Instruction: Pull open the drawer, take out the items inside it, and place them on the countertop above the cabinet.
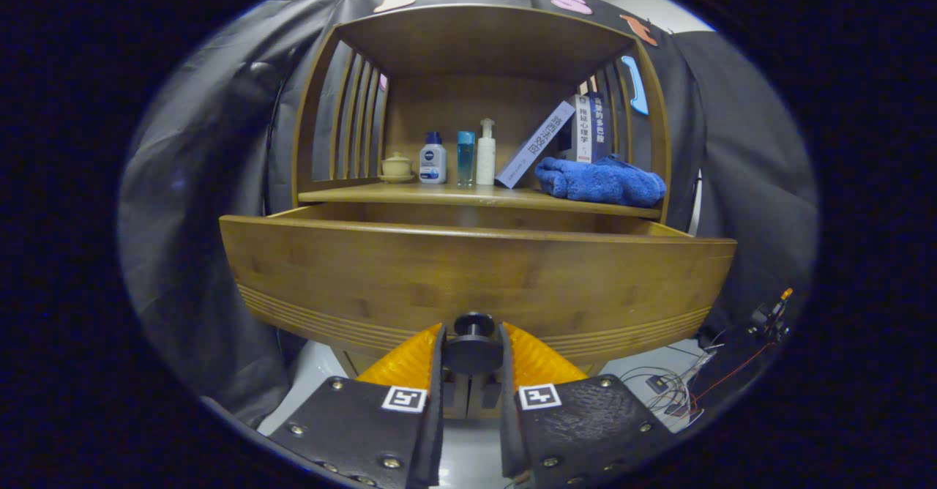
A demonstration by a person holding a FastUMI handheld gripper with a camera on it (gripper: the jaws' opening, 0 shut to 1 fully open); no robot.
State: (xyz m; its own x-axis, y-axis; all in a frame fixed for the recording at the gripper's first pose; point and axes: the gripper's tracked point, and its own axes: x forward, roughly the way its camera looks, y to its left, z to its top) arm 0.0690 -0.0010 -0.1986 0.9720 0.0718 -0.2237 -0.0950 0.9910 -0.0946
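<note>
Gripper [473, 350] is clamping the drawer's black knob [473, 342]: both fingers [432, 372] are pressing on its sides, knob sitting right between the orange-backed tips. Jaws are nearly closed, grasping the knob.

Drawer [476, 277] is sitting pulled out from the wooden cabinet [479, 35], its front panel facing the camera just beyond the fingers. The front panel is blocking the view into the drawer, so can't tell what's lying inside.

Countertop [468, 196] is running right above and behind the drawer. Standing on it toward the back, left to right: a small lidded cup [396, 166] on a saucer, a white bottle with blue cap [432, 158], a clear blue bottle [465, 158], a white pump bottle [486, 152]. The three bottles are standing upright, close together. A book [534, 145] is leaning tilted just right of the pump bottle, toward upright books [589, 129] at the back right. A blue towel [600, 180] is lying bunched at the right end of the countertop, in front of those books.

Loose wires [681, 390] are lying on the floor right of the gripper, below the drawer.
</note>
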